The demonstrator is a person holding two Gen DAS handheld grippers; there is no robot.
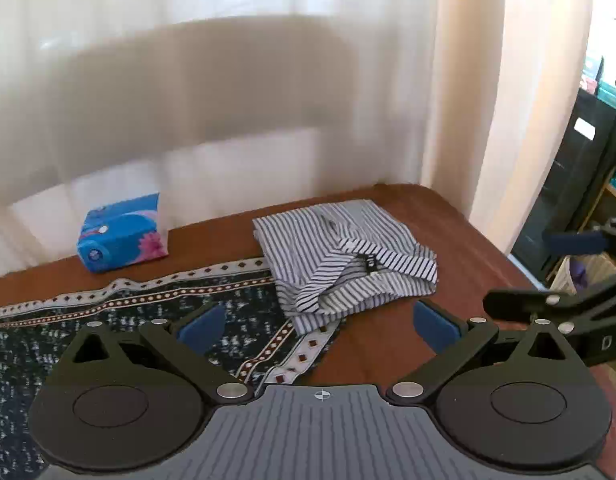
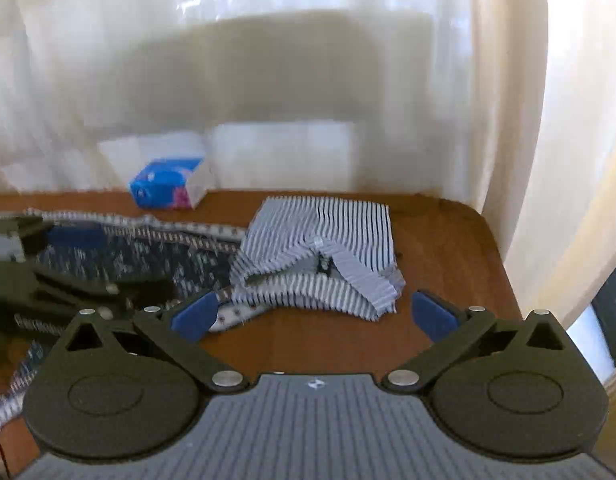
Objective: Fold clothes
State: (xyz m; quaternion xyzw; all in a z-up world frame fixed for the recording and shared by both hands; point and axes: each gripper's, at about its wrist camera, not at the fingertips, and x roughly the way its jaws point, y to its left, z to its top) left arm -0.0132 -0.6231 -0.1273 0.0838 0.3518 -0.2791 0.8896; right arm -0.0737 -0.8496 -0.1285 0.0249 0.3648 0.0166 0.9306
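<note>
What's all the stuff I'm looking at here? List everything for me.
striped garment: one, white with dark stripes, folded in a loose bundle near the table's far right corner, partly on the runner
tissue pack: one, blue with pink flower, far edge of the table, left of the garment
patterned runner: one, dark with pale border, on the table's left part
table: one, reddish-brown wood
curtain: pale cream, behind the table
left gripper: one, black with blue pads, open, empty
right gripper: one, same, open, empty
</note>
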